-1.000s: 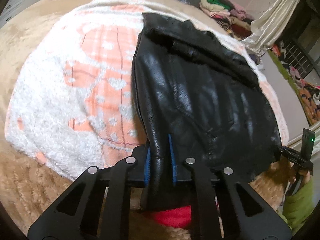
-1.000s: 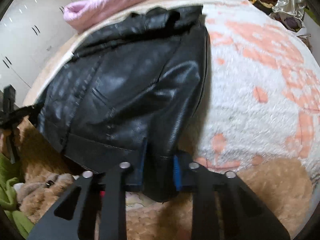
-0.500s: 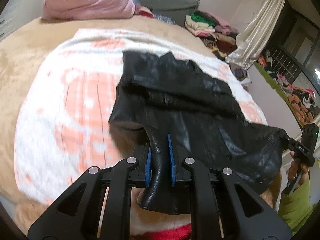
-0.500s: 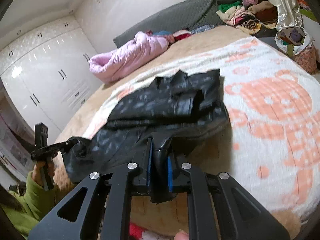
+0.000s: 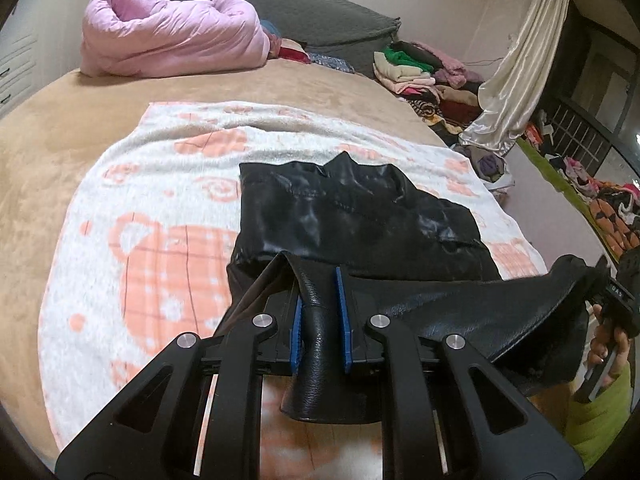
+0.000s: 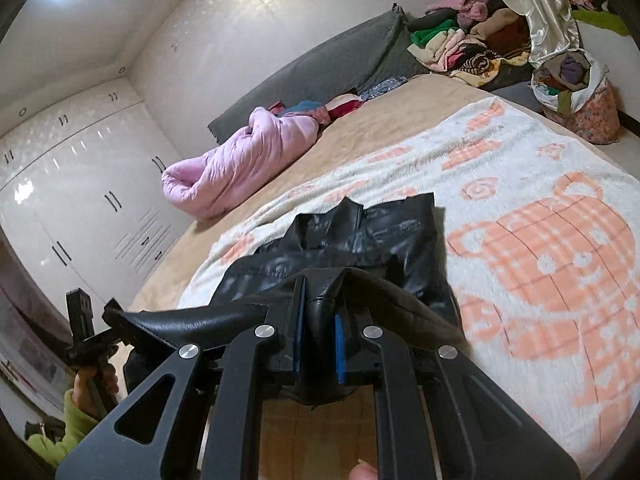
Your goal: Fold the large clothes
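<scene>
My left gripper (image 5: 320, 316) is clamped on the lower hem of the black leather jacket (image 5: 352, 216); a fold of leather sits pinched between the blue pads, and one blue-padded finger (image 5: 297, 330) presses its left side. My right gripper (image 6: 320, 334) is likewise closed on another part of the same hem, with leather bunched between its blue-padded fingers (image 6: 340, 354). The hem is raised off the bed and stretched taut between the two grippers. The jacket's upper portion, collar end farthest from me, lies flat on the white fleece blanket with orange bear print (image 5: 152, 248), which is spread over the tan plush bed cover (image 5: 80, 120). In the left wrist view my right hand (image 5: 608, 344), in a lime-green sleeve, shows at the right edge. A rolled pink quilted duvet (image 5: 172, 40) rests at the head of the bed against a dark grey headboard cushion (image 5: 320, 12). A heap of mixed clothes (image 6: 460, 44) lies beside the bed near a cream satin curtain (image 5: 516, 72). White wardrobe doors (image 6: 80, 216) line the wall.
</scene>
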The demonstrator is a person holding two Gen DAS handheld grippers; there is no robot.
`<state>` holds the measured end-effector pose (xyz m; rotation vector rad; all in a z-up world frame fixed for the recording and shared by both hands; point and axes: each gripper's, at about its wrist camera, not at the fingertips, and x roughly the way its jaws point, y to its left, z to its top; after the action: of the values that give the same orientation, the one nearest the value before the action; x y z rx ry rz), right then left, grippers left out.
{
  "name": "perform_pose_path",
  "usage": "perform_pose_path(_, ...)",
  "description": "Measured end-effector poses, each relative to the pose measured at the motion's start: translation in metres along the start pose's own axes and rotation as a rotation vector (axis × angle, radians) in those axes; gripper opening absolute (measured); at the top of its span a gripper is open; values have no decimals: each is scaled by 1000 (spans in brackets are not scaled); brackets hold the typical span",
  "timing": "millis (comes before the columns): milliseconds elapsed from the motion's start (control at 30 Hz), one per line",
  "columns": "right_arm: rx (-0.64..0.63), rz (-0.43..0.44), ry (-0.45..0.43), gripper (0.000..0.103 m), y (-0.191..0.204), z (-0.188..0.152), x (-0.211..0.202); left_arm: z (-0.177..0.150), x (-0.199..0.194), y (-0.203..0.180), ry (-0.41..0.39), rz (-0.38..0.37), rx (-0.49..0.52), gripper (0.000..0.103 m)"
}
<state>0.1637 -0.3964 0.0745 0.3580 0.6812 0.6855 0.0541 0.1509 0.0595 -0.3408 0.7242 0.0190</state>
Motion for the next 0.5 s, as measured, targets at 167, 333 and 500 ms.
perform_pose_path(167, 2, -13, -14, 11, -3, 13, 17, 15, 17, -3, 2, 26, 18, 8)
perform_pose_path(333, 10, -23, -19, 11, -9, 21, 34, 24, 35, -2, 14, 42, 18, 8)
perform_pose_path(500, 12, -30, -8, 11, -14, 28, 50, 31, 52, 2, 30, 53, 10, 8)
